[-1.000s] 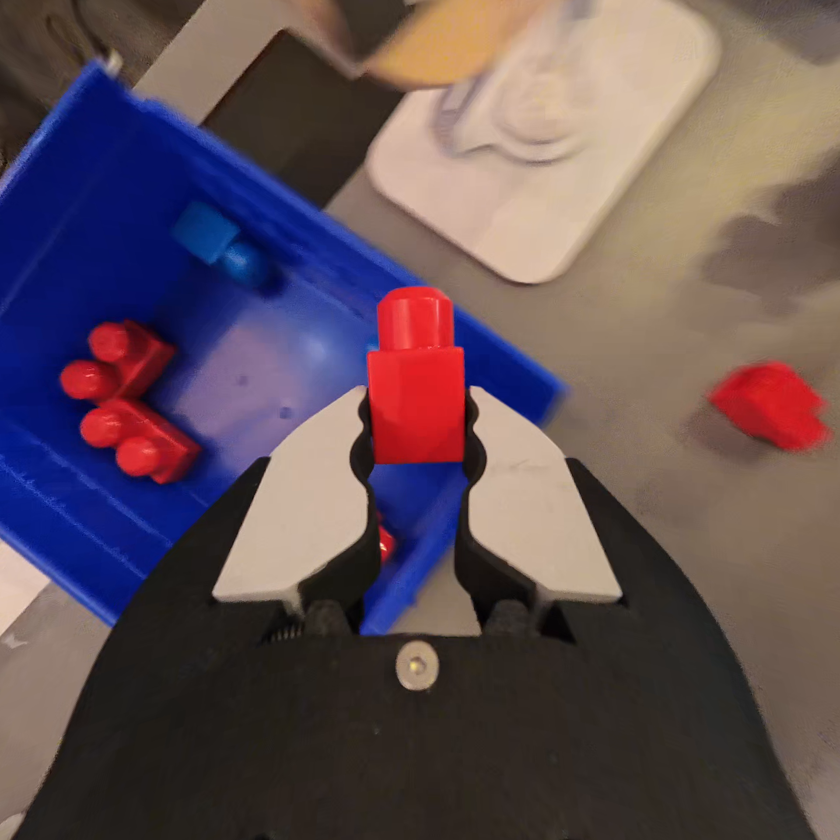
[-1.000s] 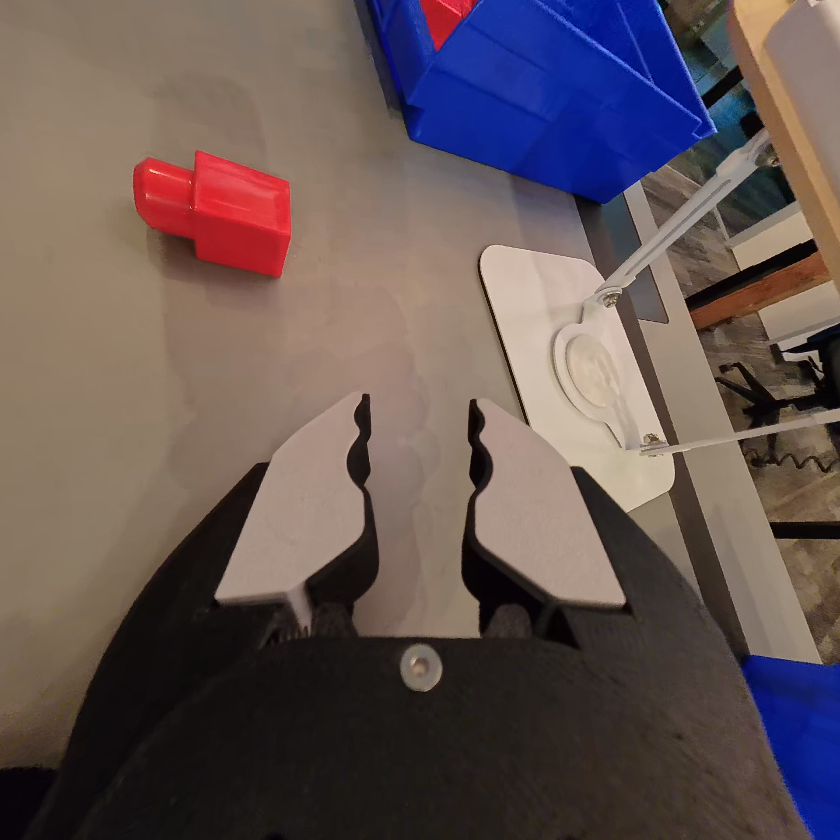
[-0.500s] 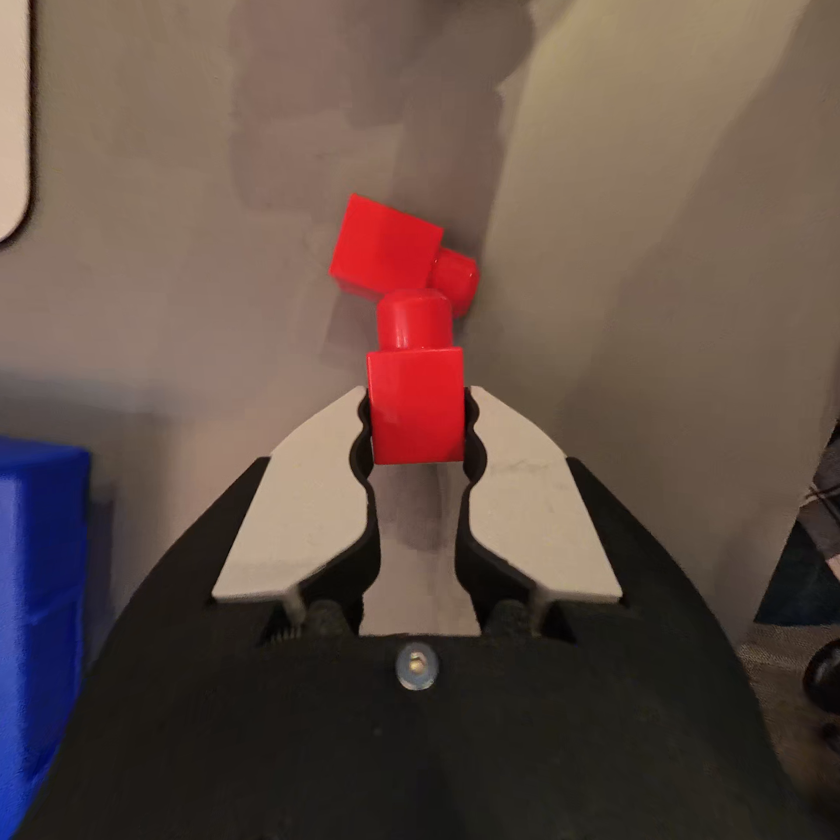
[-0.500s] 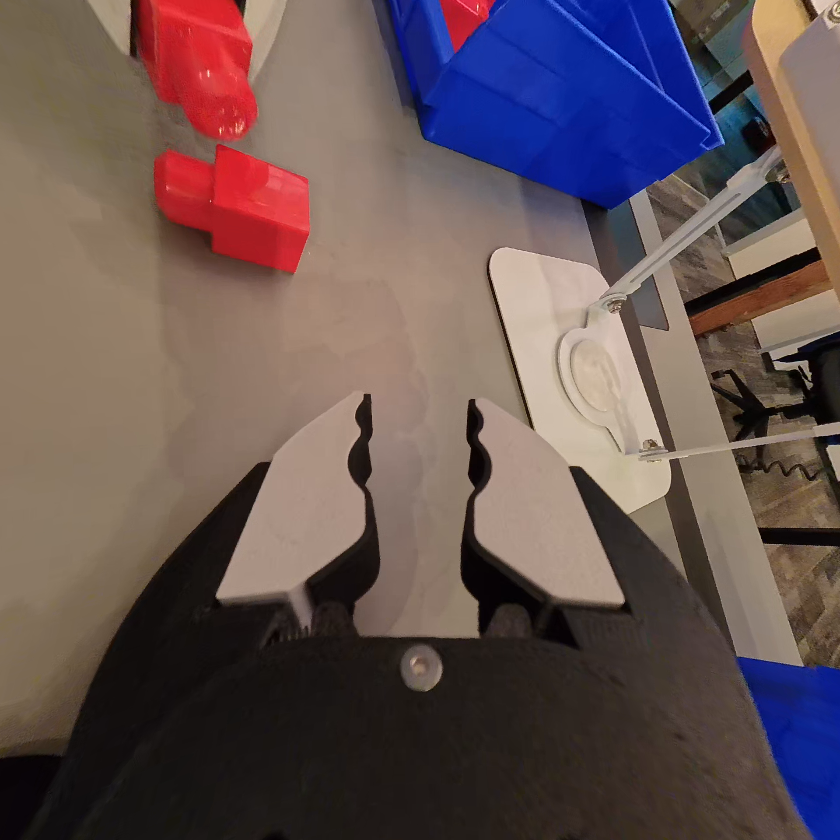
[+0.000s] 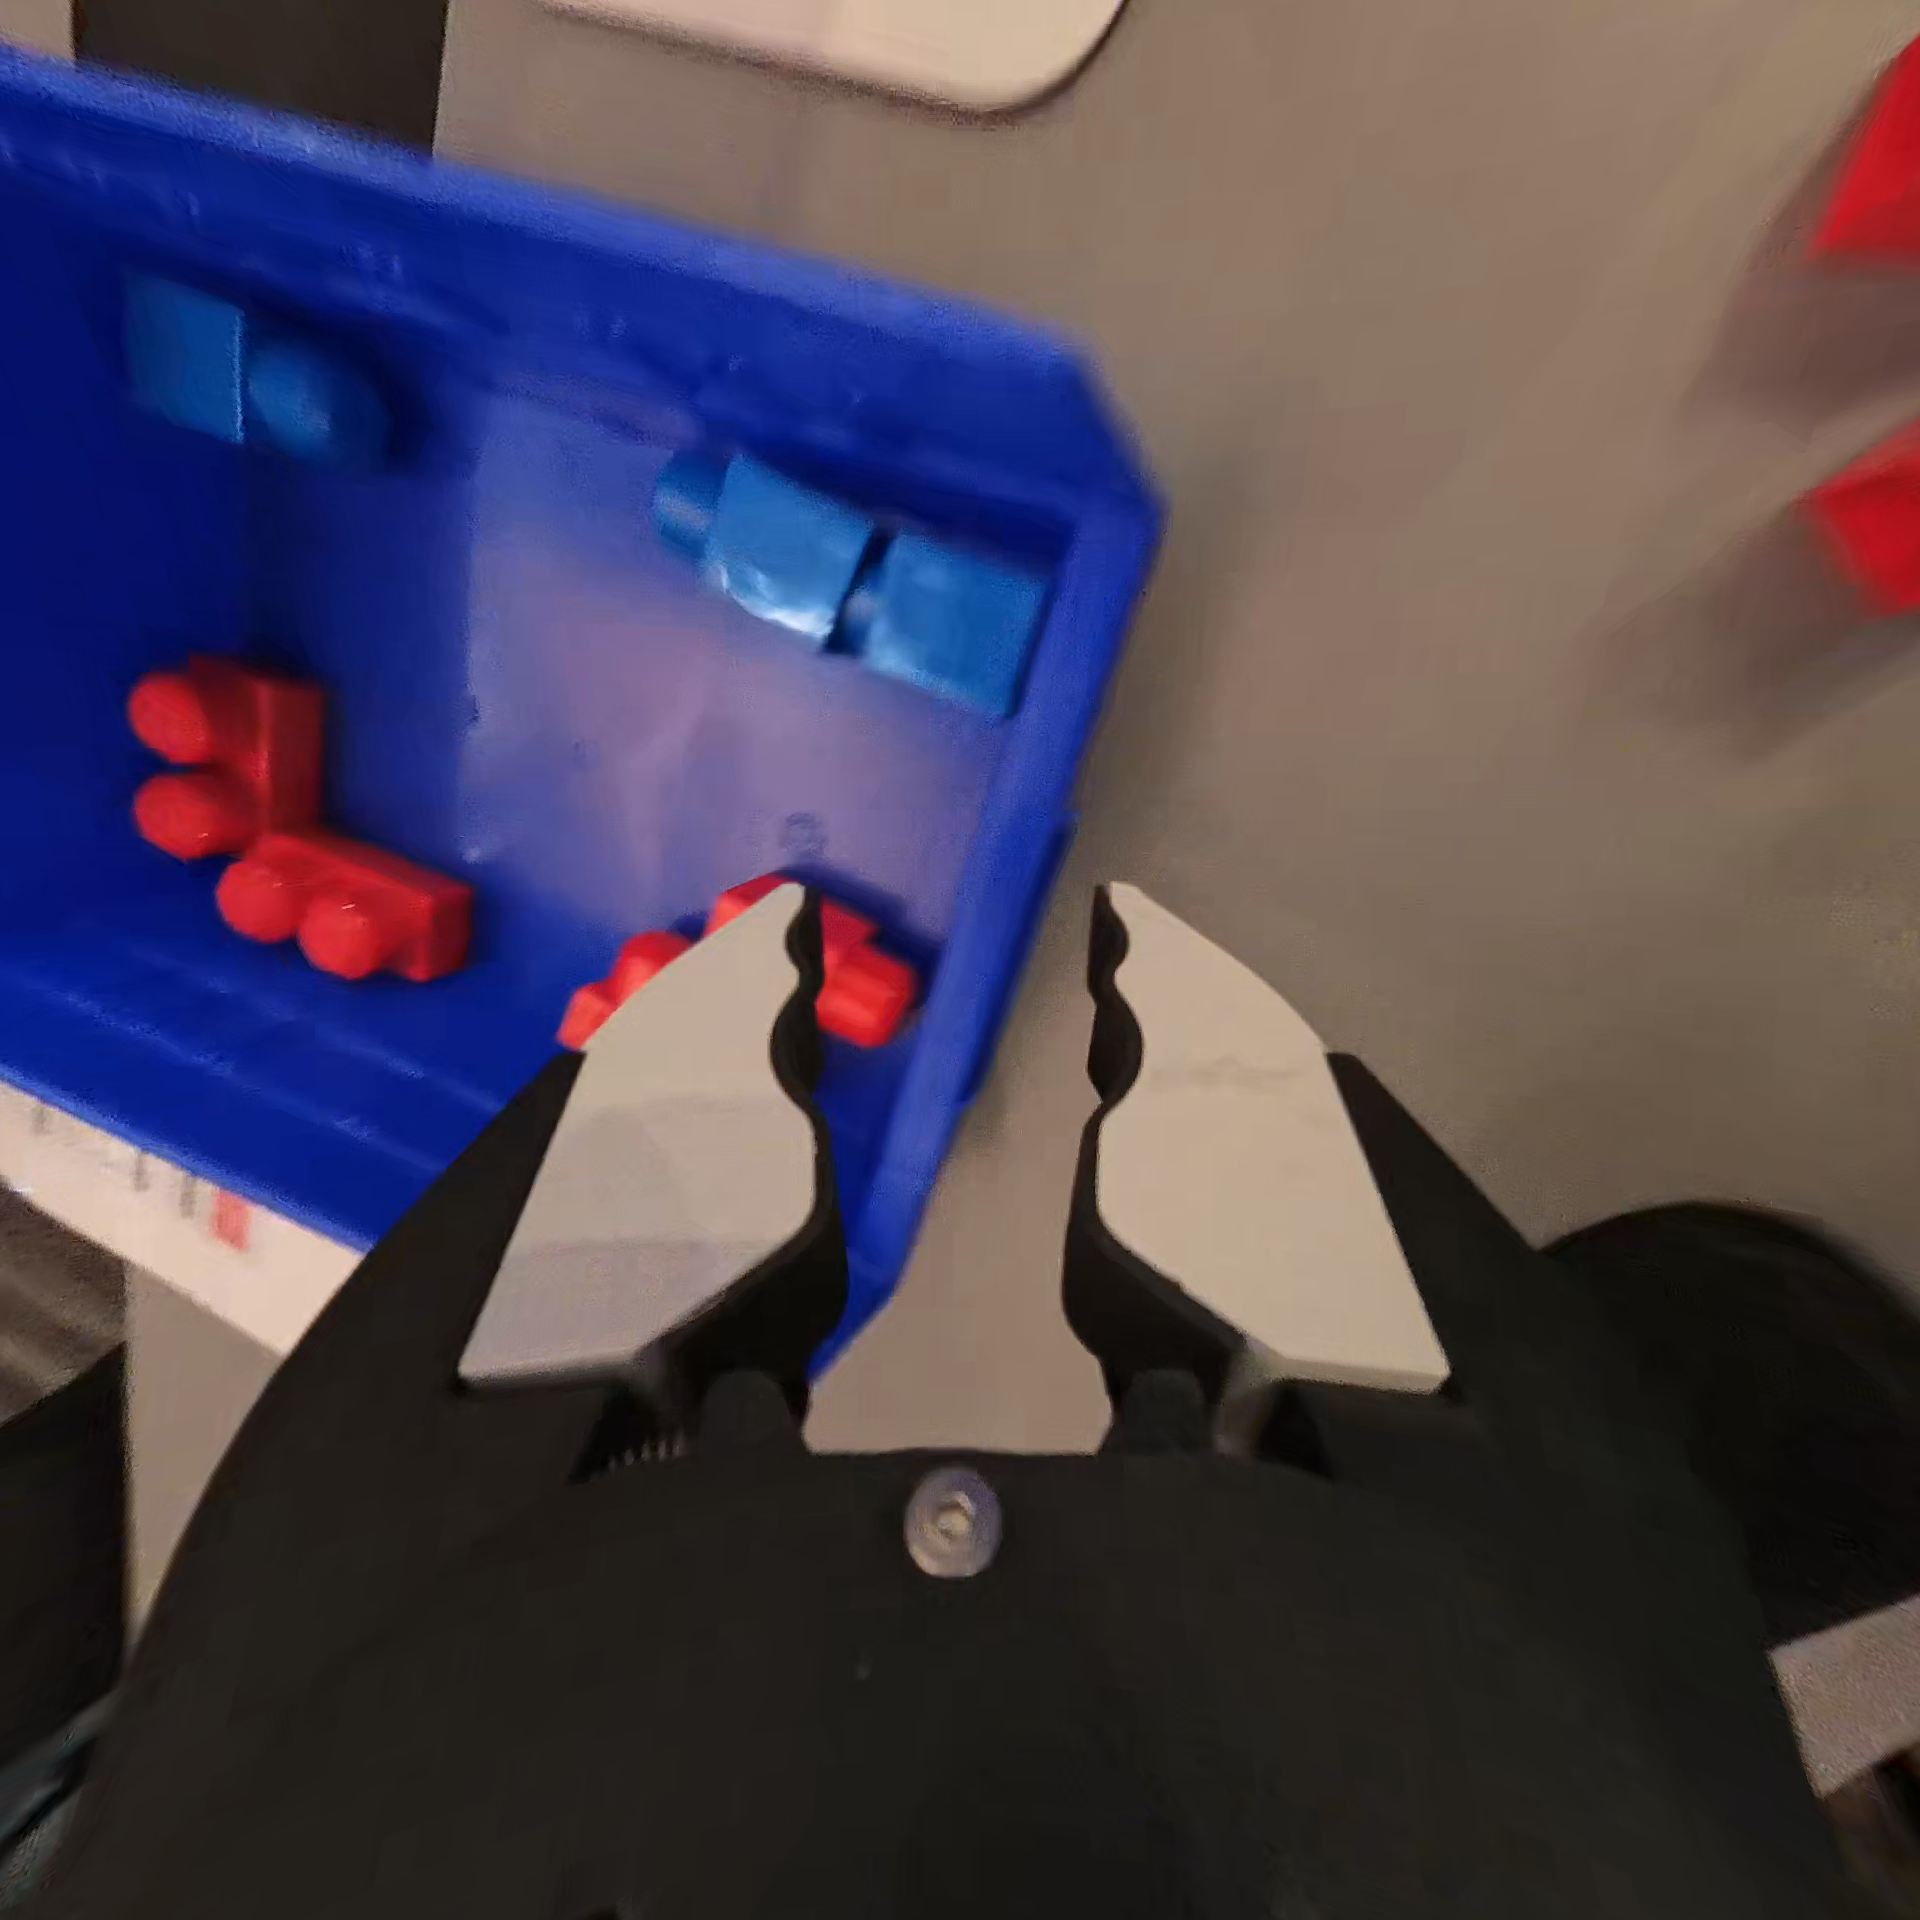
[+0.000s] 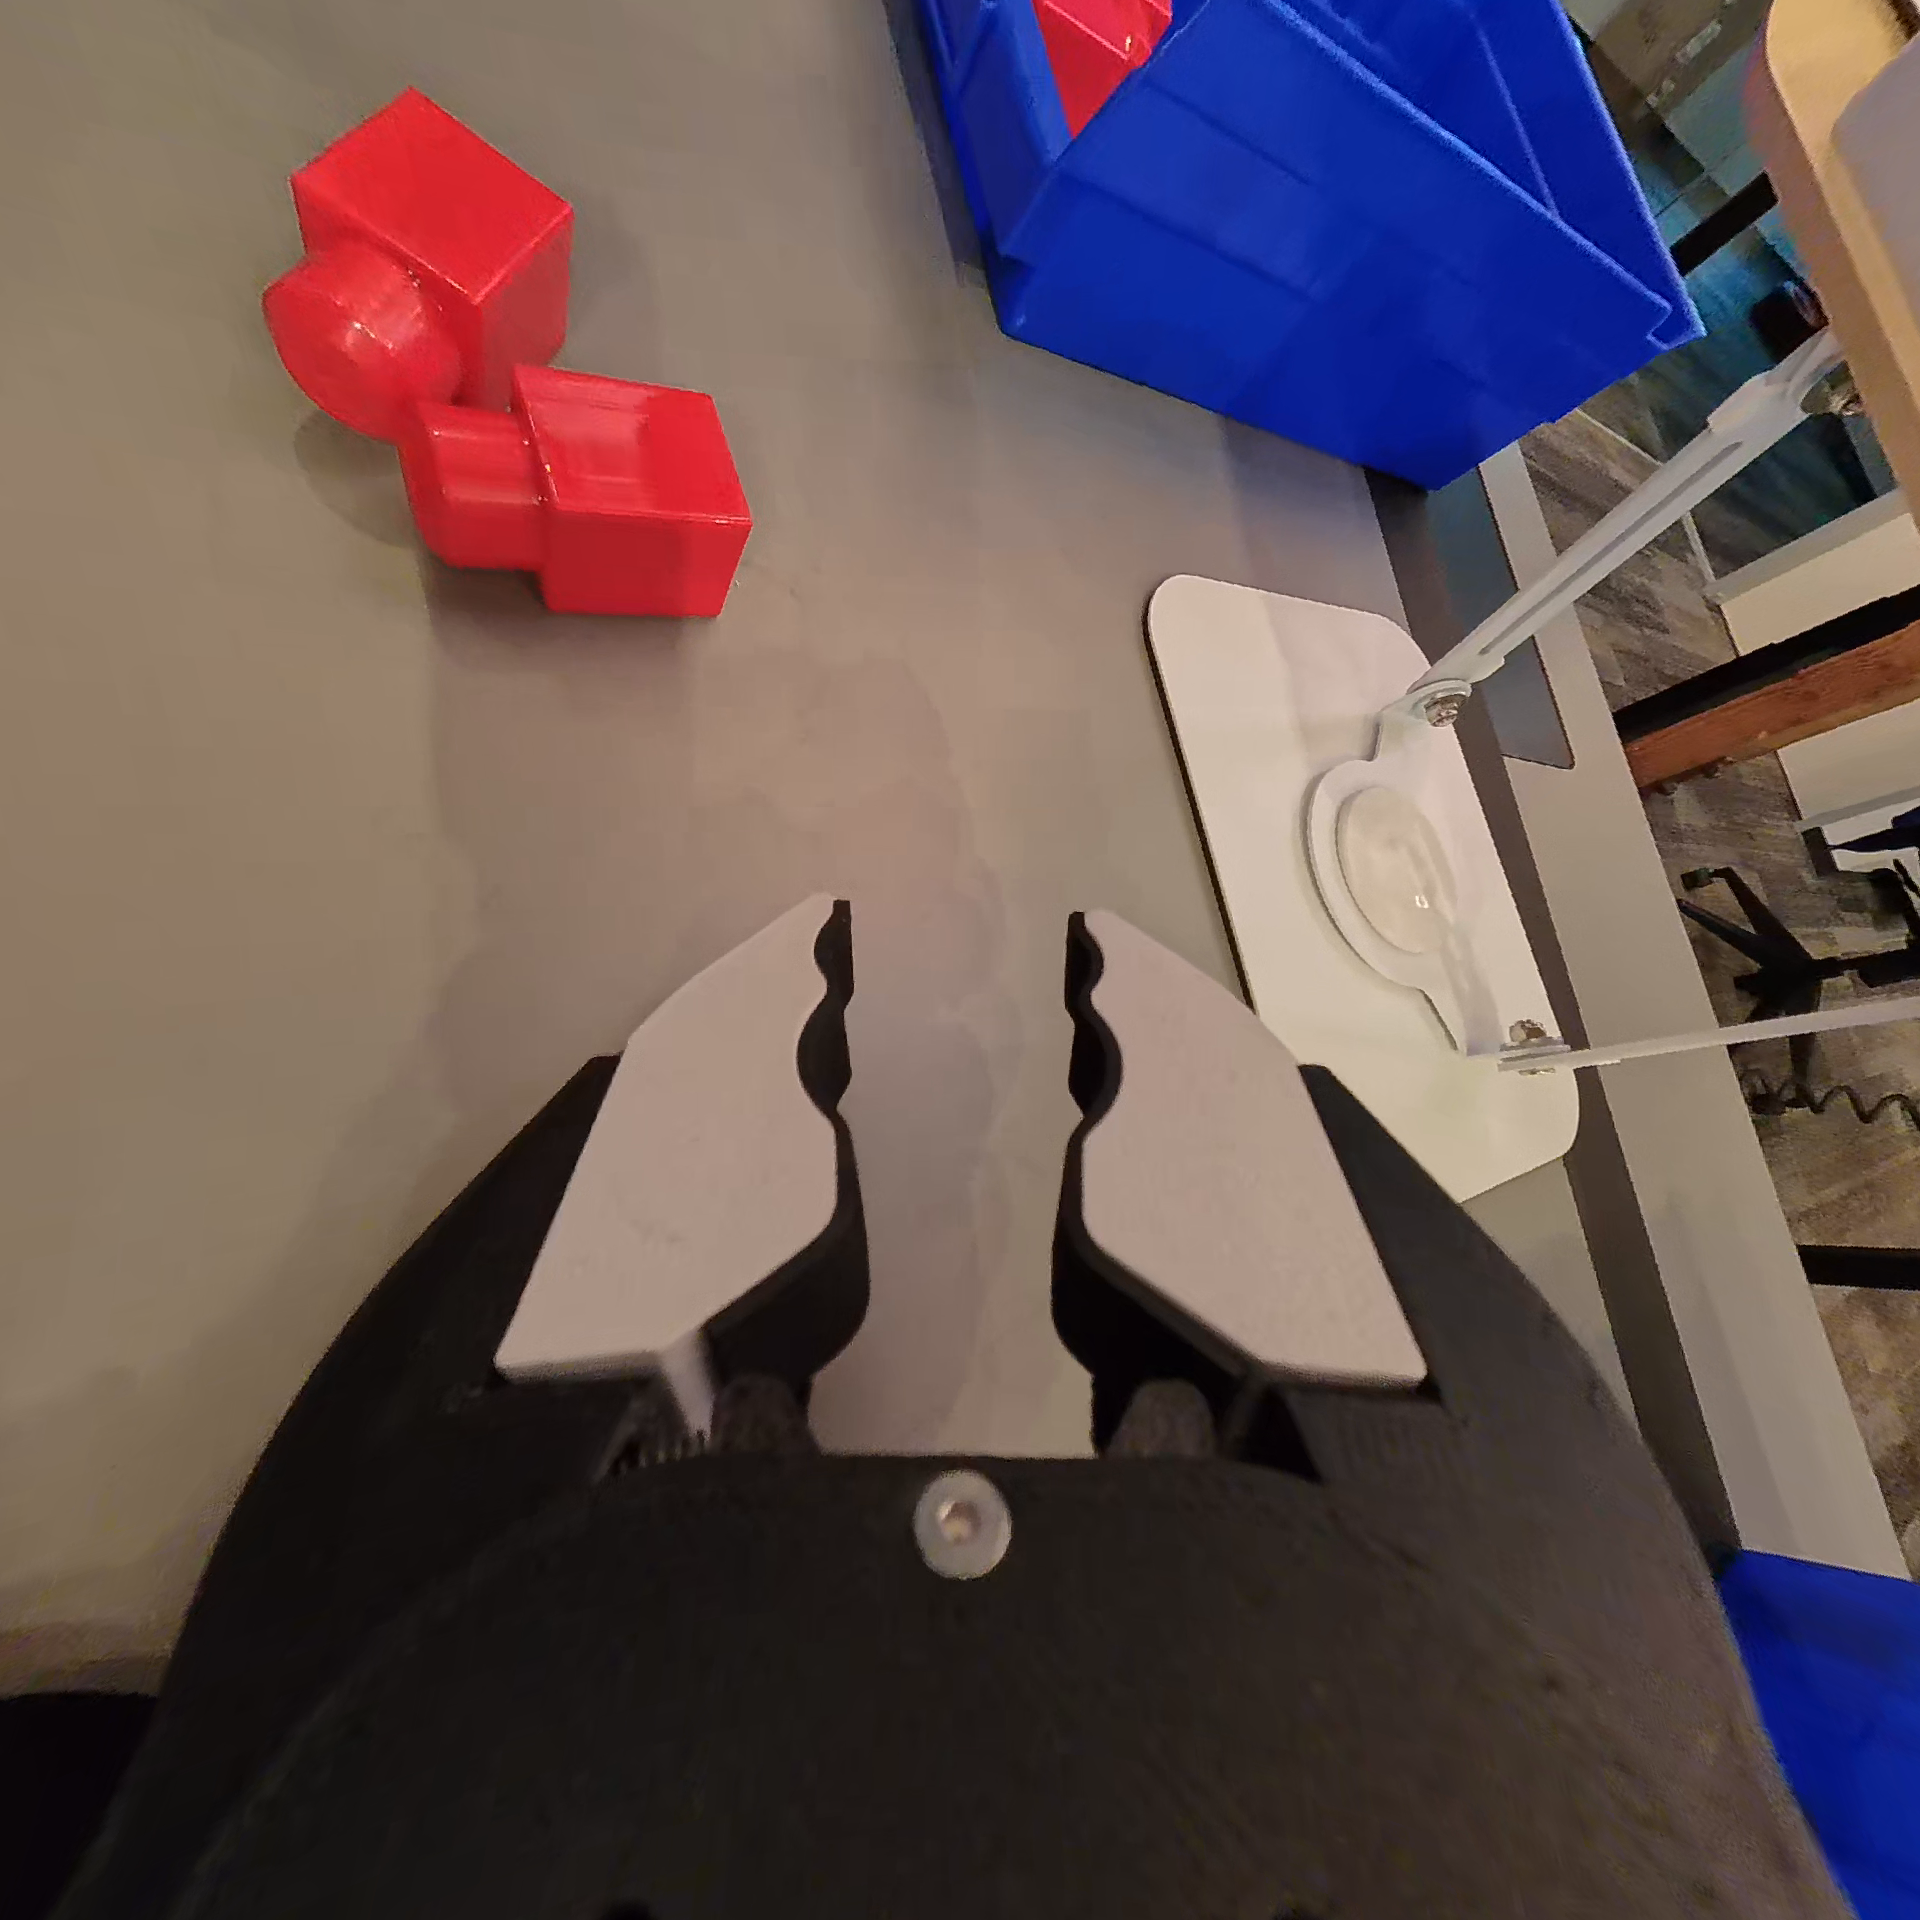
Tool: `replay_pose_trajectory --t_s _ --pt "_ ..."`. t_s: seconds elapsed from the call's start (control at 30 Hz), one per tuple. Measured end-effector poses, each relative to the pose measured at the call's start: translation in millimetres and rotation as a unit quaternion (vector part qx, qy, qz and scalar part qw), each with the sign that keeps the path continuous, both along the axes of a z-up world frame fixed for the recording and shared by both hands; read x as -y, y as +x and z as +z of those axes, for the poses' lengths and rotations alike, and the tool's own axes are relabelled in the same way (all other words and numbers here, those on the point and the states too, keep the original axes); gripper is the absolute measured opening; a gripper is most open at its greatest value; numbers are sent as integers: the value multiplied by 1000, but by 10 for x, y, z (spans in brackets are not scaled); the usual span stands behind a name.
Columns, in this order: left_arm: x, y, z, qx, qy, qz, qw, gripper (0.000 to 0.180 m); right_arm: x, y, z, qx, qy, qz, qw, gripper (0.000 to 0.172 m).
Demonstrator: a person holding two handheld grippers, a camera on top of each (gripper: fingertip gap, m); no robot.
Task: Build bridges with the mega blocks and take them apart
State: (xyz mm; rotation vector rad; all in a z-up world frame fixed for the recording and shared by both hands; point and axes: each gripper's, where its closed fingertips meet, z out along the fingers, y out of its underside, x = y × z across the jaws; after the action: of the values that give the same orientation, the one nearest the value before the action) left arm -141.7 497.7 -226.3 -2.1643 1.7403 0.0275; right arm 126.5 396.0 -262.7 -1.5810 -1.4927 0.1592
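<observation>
blue bin on the grey desk with red two-stud blocks and blue blocks inside, two red single-stud blocks lying touching on the desk, left tongs wide open and empty over the bin's edge, right tongs open, nothing held

Blurred red blocks cut by the edge; another half behind the left gripper's finger.

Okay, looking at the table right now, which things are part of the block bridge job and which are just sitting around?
For the job:
- two red blocks on the grey table
- red blocks and blue blocks in the blue bin
- left gripper and right gripper, both open and holding nothing

Lying about:
- white stand base with thin white arms
</observation>
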Motion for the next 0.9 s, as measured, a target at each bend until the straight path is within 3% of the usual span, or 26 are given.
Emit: replay_pose_trajectory --t_s 0.13,0.27,0.33,0.47,0.57,0.77,0.9 --pt "-431 -451 -175 -92 -28 -33 995 46 1 20 7 -2 0 0 1000 39" --pt "-655 -681 -270 -152 -37 -54 986 43 -1 29 -20 -3 -9 1 1000 39" --pt "-707 -728 -359 -165 -49 -60 983 45 6 24 -26 -6 -13 3 1000 39" --pt "-819 -893 -525 -257 -45 -85 962 73 11 20 -47 -7 -20 5 1000 39" --pt "-880 -949 -626 -297 -53 -98 948 83 15 19 -56 -10 -26 7 1000 39" --pt "-834 -1077 -827 -379 -104 -105 914 74 13 21 -64 -12 -30 7 999 39" --pt "-937 -1079 -642 -367 -68 -79 925 74 3 26 -51 -18 -32 6 999 39"
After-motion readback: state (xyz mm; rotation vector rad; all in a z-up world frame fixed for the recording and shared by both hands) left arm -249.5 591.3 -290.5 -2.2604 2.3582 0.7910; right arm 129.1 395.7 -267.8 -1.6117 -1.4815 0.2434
